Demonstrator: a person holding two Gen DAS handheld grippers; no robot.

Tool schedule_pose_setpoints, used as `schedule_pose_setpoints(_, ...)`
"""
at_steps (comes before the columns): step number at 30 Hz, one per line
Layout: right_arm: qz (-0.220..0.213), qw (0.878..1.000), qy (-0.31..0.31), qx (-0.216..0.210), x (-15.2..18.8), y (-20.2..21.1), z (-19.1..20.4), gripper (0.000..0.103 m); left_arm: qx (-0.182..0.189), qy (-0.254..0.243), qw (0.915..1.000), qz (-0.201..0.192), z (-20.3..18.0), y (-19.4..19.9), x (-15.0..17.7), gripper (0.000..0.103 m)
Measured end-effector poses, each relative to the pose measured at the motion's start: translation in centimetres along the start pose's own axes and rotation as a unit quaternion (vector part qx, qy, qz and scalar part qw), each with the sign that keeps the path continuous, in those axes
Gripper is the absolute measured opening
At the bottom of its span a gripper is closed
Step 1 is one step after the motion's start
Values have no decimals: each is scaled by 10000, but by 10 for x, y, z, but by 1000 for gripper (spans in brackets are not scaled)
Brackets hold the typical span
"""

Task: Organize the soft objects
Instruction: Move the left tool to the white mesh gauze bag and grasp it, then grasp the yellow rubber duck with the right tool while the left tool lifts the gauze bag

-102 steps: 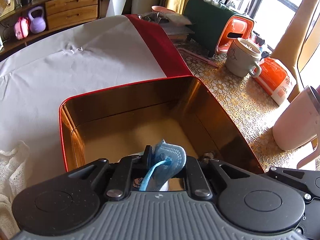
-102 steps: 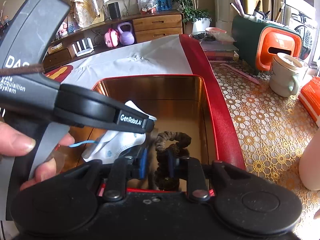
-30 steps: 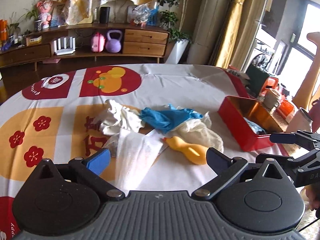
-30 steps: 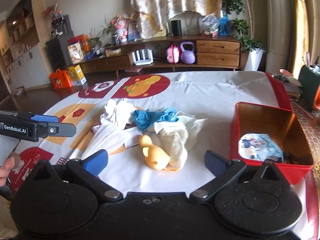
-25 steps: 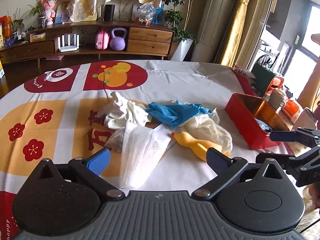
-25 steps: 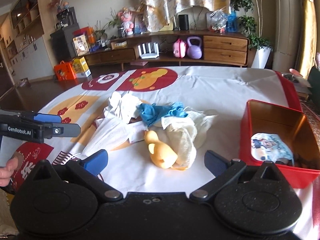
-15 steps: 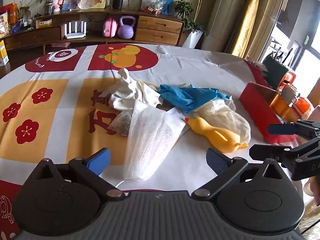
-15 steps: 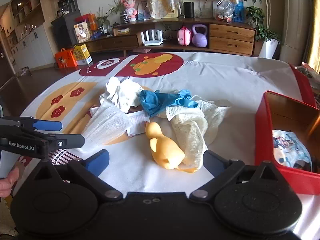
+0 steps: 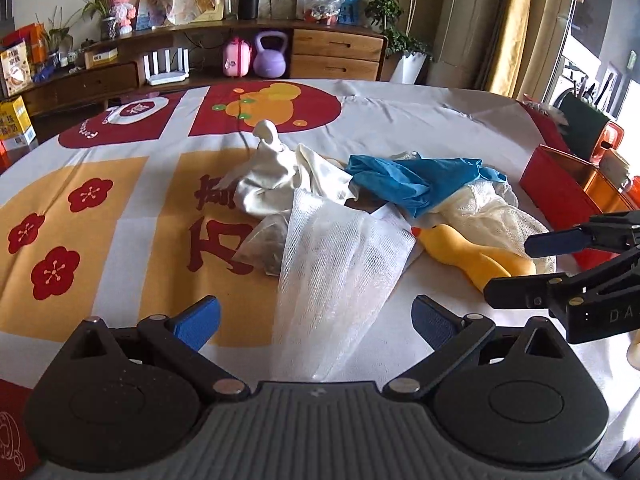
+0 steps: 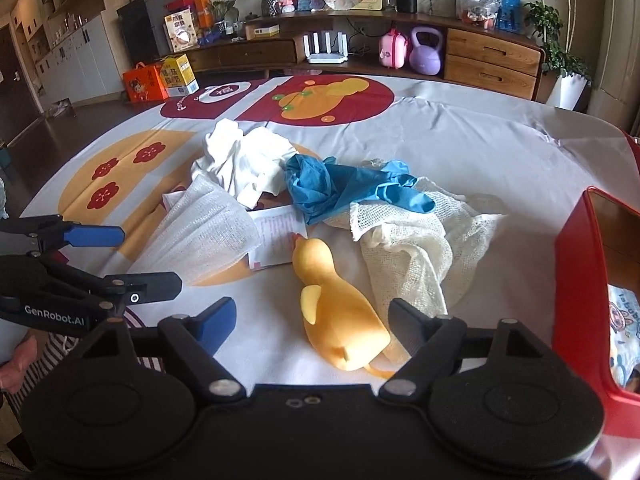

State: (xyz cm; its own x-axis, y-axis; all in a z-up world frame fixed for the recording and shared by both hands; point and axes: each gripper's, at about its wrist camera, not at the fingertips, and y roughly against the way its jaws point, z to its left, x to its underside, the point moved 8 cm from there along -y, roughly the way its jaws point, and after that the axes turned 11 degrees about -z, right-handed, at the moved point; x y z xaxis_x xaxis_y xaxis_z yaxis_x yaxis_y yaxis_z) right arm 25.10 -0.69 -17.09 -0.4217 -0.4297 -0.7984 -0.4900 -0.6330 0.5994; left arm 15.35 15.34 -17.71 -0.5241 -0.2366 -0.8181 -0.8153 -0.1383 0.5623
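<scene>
Red tin [image 10: 576,280] running off frame, printed mask [image 10: 624,328] inside showing only in right view, right gripper [image 10: 310,320] closing around yellow duck [image 10: 340,320] untouched, left gripper [image 9: 316,320] gaping wide over mesh cloth [image 9: 336,264], gripping nothing.

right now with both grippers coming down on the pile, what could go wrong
1. The right gripper, jaws closing around the yellow rubber duck, may also snag the cream mesh cloth lying against it.
2. The left gripper, jaws open over the white gauze net, could drag the printed paper slip under it.
3. The two grippers are close and might collide.

Wooden sideboard [image 10: 460,56] along wall; yellow curtains [image 9: 520,20]; daylight.
</scene>
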Motion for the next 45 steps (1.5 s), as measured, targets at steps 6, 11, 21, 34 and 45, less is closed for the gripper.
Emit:
schedule_pose_setpoints(6, 103, 9999, 108, -64, 2, -11, 1, 79, 8, -144, 9999, -43, -4, -7, 2, 96)
schedule_pose_setpoints(11, 152, 9996, 237, 2, 5, -17, 0, 73, 16, -276, 9996, 10, -9, -15, 4, 79)
schedule_pose_setpoints(21, 190, 9971, 594, 442, 7, -19, -7, 41, -99, -552, 9984, 3, -16, -21, 7, 58)
schedule_pose_setpoints(34, 50, 9980, 406, 475, 3, -2, -5, 24, -134, -485, 9987, 39, -19, -16, 5, 30)
schedule_pose_setpoints(45, -124, 9994, -84, 327, 13, 33, 2, 23, 15, -386, 9992, -37, -29, 4, 1, 16)
